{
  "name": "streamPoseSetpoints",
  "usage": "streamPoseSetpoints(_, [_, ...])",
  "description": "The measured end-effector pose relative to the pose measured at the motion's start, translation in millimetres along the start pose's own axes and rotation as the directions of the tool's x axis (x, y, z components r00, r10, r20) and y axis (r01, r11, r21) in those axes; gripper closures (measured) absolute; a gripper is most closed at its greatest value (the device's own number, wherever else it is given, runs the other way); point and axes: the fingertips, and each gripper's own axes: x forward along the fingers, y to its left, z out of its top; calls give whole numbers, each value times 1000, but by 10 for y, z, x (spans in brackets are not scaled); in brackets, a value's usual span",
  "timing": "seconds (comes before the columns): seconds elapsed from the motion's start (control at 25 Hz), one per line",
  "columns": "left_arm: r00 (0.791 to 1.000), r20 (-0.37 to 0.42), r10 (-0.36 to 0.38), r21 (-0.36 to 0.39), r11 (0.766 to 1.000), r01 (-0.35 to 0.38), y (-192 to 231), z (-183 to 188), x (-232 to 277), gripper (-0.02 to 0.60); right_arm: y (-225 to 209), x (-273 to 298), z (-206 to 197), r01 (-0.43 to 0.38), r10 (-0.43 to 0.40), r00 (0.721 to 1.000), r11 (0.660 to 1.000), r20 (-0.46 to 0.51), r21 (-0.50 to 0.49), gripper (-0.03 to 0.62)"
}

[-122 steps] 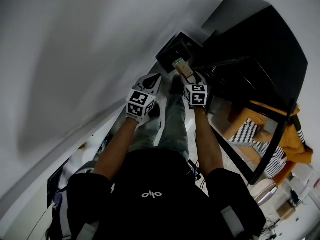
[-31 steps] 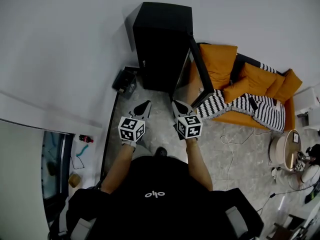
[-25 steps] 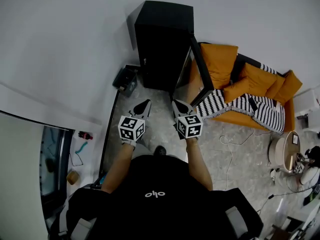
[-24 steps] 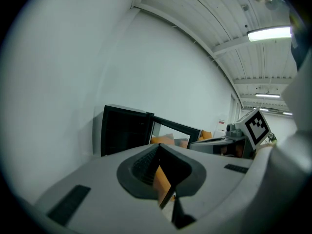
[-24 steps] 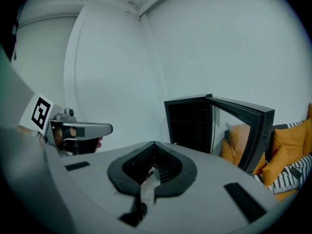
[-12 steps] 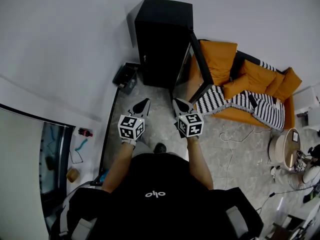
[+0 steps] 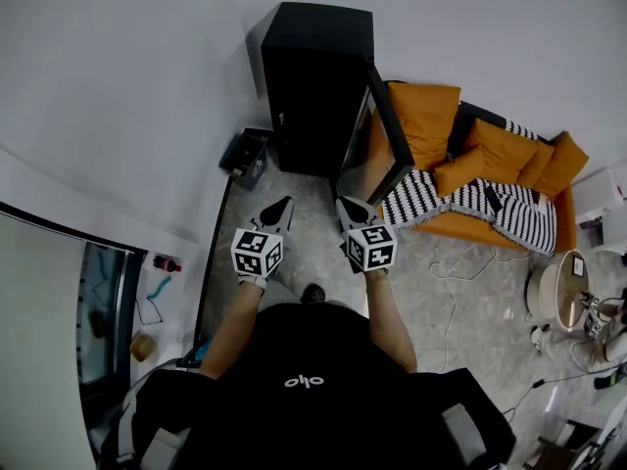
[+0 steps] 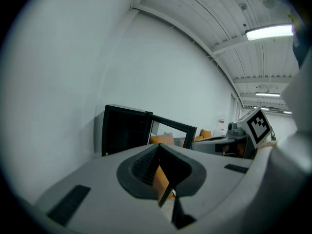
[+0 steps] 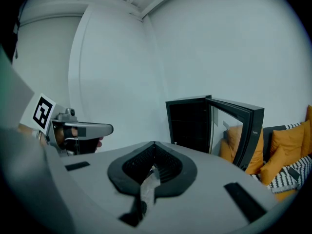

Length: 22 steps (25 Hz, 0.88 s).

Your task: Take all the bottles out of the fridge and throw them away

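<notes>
Black, with its door swung open, the fridge stands at upper centre, well ahead of both grippers. Its shelves look dark and I can make out no bottle inside, so the emptying may be finished, though I cannot be sure. At lower centre the left gripper and right gripper are each closed on nothing. A dark bin sits just left of the fridge.

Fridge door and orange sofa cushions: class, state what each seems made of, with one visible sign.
Open black fridge door: apparently a glass pane in a dark frame; orange shows through it. Orange sofa cushions: probably soft matte fabric; they look plump and dull, without shine.
</notes>
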Motion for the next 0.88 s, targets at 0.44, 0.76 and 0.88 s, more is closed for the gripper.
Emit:
streamPoseSetpoints(0.44, [1000,-2,-1,2,1000,1,-44,-2,37,575,-33,-13,1,-7,7,1000,1000,0,-9,585])
streamPoseSetpoints(0.76, [1000,-6,5,-1,1000,-5,-38,-15,50,575,-49,-8,-14,-10,10,1000,1000,-3,-7,585])
streamPoseSetpoints(0.88, [1000,-10,4,0,1000,-4,-43,-18,67,575,-58,-6,20,-10,10,1000,1000,2,-6,585])
